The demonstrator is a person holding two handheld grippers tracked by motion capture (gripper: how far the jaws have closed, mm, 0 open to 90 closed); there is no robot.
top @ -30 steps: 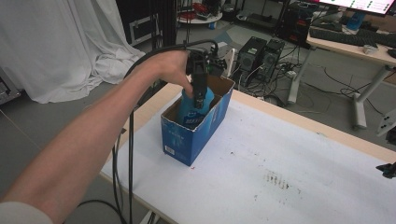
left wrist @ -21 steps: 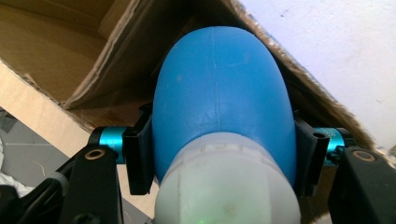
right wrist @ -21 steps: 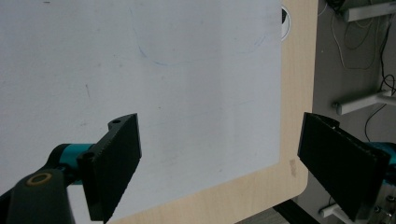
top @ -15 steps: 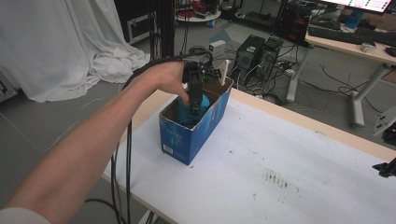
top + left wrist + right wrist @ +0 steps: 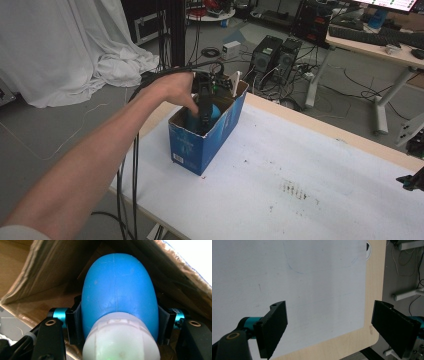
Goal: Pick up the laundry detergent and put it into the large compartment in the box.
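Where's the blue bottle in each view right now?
High view: blue bottle upper centre, inside the blue cardboard box, under the left hand-held gripper.
Left gripper view: bottle centre, clamped between the jaws.
Right gripper view: not in it.
Shared landmark: the box's brown inner wall.

The box (image 5: 202,137) stands on the table (image 5: 310,190) near its left edge. The bottle (image 5: 118,295) sits inside the box, between the left gripper's (image 5: 205,107) jaws.
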